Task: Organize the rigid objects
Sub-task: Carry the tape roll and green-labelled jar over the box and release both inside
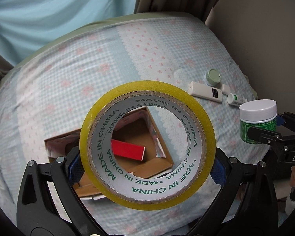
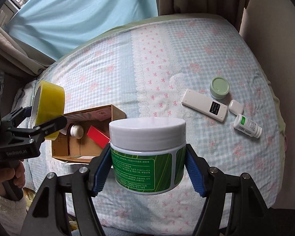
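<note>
Your left gripper (image 1: 147, 167) clamps the tape roll (image 1: 147, 145) across its rim, above the cardboard box (image 2: 84, 137); stiff, light, probably slick. Right of the box, your right gripper (image 2: 147, 169) squeezes the rigid green jar (image 2: 147, 157) at mid-wall; keep hold below the lid.

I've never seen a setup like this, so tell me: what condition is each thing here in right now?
Yellow tape roll: clamped in left gripper, held above the box.
White-lidded green jar: capped, clamped in right gripper.
Open cardboard box: partly filled.
Red rectangular block: inside box.
White remote control: lying flat.
Small white bottle: on its side.
</note>
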Motion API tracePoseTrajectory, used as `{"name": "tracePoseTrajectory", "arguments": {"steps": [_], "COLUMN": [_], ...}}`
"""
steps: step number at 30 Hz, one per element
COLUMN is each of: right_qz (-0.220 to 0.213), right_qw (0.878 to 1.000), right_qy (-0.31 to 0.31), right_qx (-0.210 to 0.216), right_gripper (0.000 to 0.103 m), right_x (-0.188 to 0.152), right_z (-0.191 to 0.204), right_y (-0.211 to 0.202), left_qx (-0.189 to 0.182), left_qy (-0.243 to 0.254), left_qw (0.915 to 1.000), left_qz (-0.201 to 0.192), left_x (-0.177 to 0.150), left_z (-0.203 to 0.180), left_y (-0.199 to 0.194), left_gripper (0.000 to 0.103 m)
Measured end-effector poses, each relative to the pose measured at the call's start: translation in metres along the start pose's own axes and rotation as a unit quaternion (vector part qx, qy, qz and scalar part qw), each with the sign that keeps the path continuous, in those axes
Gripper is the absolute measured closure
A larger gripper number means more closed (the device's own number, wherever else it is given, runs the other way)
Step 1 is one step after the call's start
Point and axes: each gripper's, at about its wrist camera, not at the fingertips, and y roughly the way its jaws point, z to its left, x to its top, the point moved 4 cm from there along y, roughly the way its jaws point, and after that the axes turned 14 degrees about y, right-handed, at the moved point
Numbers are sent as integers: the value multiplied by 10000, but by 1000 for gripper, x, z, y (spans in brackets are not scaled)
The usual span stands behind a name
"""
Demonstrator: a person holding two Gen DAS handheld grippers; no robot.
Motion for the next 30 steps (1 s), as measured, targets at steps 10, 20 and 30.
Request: {"name": "tracePoseTrajectory", "arguments": {"steps": [10, 20, 30], "right_qz": [191, 730, 1494], "right_qw": [9987, 9923, 9729], "right_qy": [-423, -975, -1766], "right_qx": [214, 211, 27], "right_gripper": [37, 37, 37], "right_x": [-48, -71, -90], "right_z": [96, 160, 170], "right_y": [15, 69, 150], "left_qx": [227, 385, 248], "left_qy": [-490, -1183, -2068], "left_qw": [9985, 9917, 9751], "left_qz": [-39, 310, 756], "left_x": [-85, -143, -165], "left_z": [83, 138, 145], "left_y": [-33, -2, 67], "left_gripper": [4, 4, 4]}}
